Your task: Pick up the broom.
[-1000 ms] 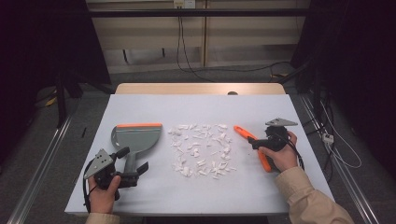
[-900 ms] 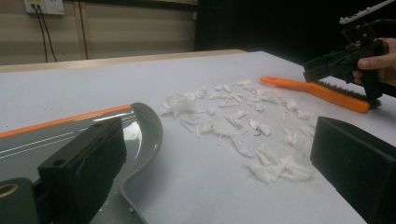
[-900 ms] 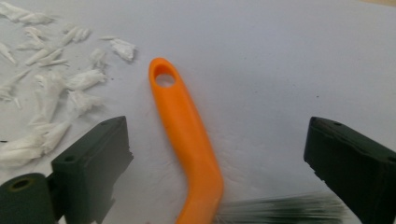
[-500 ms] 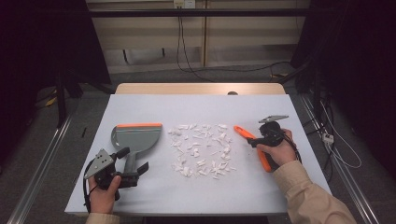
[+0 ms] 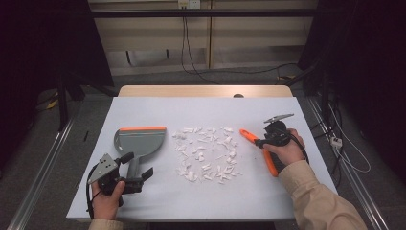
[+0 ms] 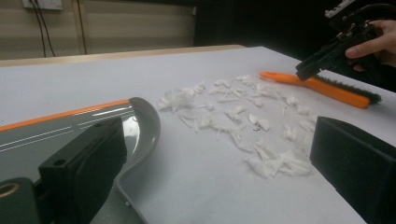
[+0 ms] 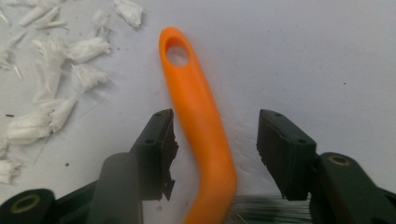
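On the bench (image 5: 306, 191), the dustpan (image 5: 139, 143) lies left, paper scraps (image 5: 206, 155) lie in the middle, and the brush (image 5: 261, 151) lies right of them.

- The worktop (image 5: 201, 115) is covered with a pale grey-white sheet; a bare wooden strip (image 5: 206, 90) shows along its far edge.
- A small dark item (image 5: 238, 96) sits at that far edge, too small to tell what it is.
- Behind the worktop stands a beige panelled wall (image 5: 153, 43) with a white socket (image 5: 187, 4) near the top.
- Black cables (image 5: 184, 38) hang from the socket to the grey floor (image 5: 95, 110) and trail off to the right.
- Metal rails run along the floor, one on the left (image 5: 43, 177) and one on the right (image 5: 364, 191).
- A white plug block (image 5: 336, 142) lies on the floor at the right, with wires.
- Dark curtains (image 5: 38, 48) close both sides.
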